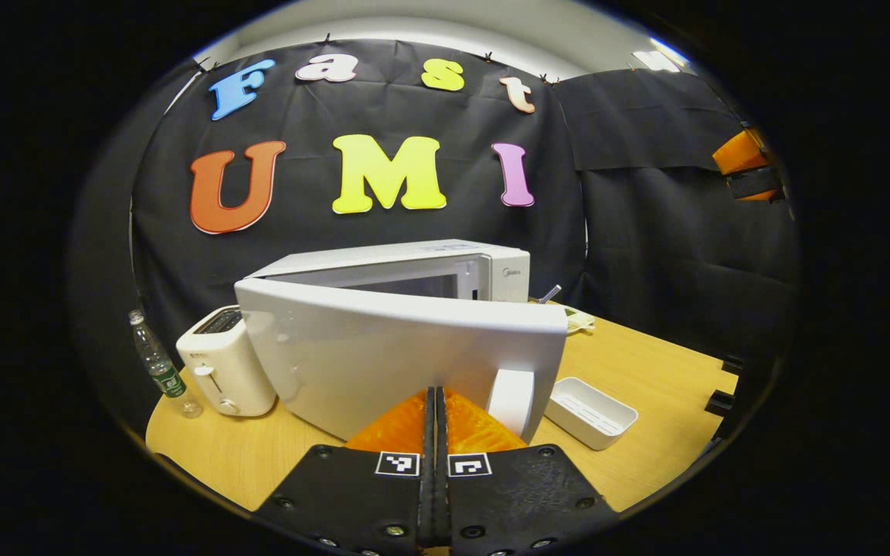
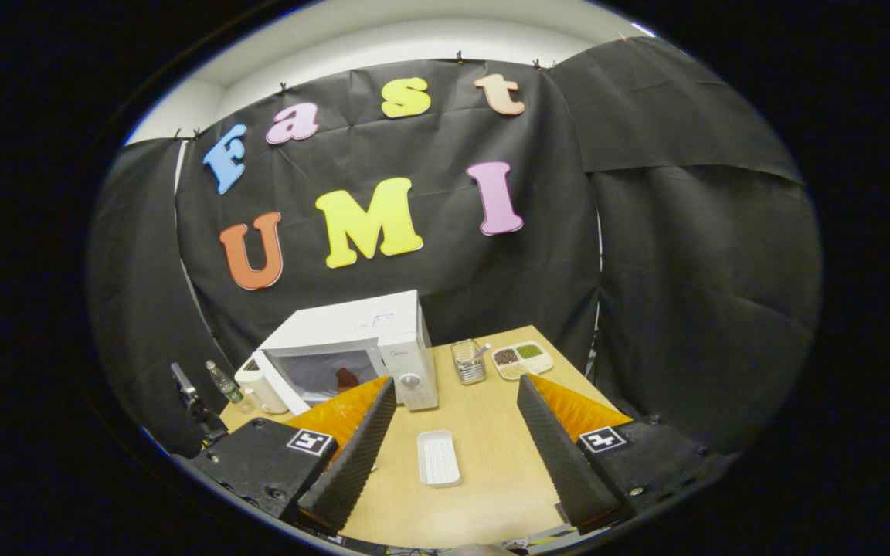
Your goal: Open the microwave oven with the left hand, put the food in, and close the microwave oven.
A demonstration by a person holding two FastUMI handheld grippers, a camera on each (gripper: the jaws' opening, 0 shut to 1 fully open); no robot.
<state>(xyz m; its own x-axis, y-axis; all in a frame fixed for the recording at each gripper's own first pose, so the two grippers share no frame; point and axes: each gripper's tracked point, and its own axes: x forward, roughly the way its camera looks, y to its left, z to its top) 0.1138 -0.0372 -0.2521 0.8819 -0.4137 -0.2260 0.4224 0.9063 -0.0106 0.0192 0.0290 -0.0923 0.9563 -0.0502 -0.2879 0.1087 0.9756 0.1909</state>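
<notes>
— Left tool [image 1: 435, 398], condition?
— Fingers pressed together, nothing between them. It points level and square at the outer face of the white hinged door [image 1: 399, 347] of the white box-shaped microwave oven [image 1: 414, 259], just beside the door's white bar handle [image 1: 510, 398]. Contact cannot be confirmed.

— Right tool [image 2: 454, 382]?
— Spread wide and empty, held high in front of the microwave and angled down at the pale wooden counter [image 2: 491, 432].

— Location of the food?
— A small dark reddish lump [image 2: 346, 378] sits inside the microwave's cavity. The door stands partly open, swung out toward the left tool.

— Handling assessment?
— The door looks like a rigid, glossy panel on a stiff hinge, probably slippery to pinched tips. In my judgement a flat push on the face near the handle end, farthest from the hinge, gives the best leverage. The oven looks heavy enough not to slide. Firm pressure is likely needed to latch it.
</notes>
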